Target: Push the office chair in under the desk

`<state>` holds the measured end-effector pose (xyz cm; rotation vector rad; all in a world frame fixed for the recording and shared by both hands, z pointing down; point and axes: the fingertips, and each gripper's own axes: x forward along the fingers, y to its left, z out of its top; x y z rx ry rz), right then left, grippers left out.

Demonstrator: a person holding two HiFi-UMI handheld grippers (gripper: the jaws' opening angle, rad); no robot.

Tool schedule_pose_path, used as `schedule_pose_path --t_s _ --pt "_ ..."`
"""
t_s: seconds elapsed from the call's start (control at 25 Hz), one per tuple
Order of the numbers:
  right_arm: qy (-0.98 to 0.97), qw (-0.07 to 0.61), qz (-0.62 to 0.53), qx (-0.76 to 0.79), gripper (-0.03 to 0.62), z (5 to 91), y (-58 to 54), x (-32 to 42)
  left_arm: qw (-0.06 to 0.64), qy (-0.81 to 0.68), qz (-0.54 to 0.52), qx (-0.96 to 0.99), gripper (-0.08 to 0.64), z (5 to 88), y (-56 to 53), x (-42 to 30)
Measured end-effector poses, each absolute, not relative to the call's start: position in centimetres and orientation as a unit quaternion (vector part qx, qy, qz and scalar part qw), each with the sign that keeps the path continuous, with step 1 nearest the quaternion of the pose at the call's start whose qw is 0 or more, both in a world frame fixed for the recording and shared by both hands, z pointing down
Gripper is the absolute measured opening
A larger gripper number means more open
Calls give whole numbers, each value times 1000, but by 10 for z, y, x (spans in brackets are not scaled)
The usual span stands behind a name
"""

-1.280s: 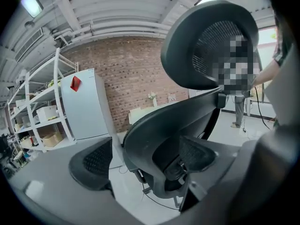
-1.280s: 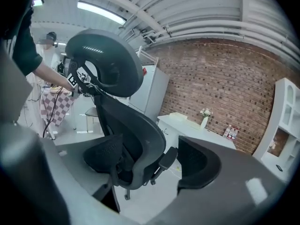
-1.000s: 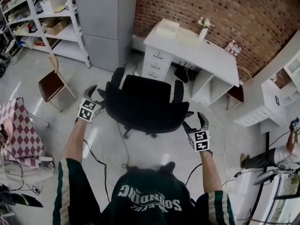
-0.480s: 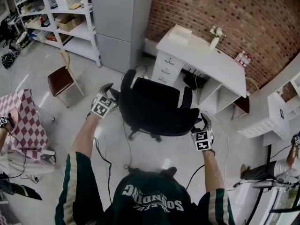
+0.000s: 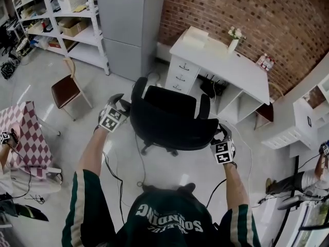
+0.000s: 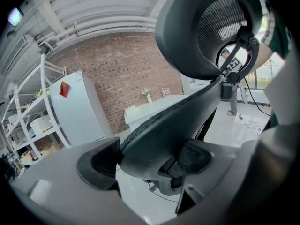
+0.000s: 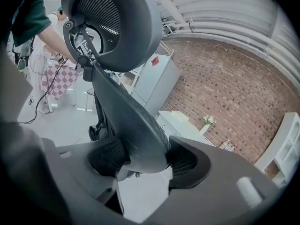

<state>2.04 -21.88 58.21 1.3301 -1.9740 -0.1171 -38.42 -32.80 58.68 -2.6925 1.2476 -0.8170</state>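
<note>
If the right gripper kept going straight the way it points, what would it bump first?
The office chair: the right gripper's fingers have just been closing on its backrest edge. Past the chair, probably the white desk.

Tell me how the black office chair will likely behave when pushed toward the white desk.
The office chair should roll readily: its star base stands on smooth, glossy floor. It may swivel off line, since that base spreads from one centre under the seat. The thin backrest may flex or recline a little.
</note>
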Motion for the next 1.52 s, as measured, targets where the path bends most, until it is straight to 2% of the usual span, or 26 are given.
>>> schedule_pose_path --t_s 0.48,1.52 --pt "-765 371 -41 526 268 581 -205 40 41 408 -258 -875 354 584 -314 -366" --pt "-729 351 -33 586 268 579 -112 132 80 337 -248 -905 328 586 -269 -261"
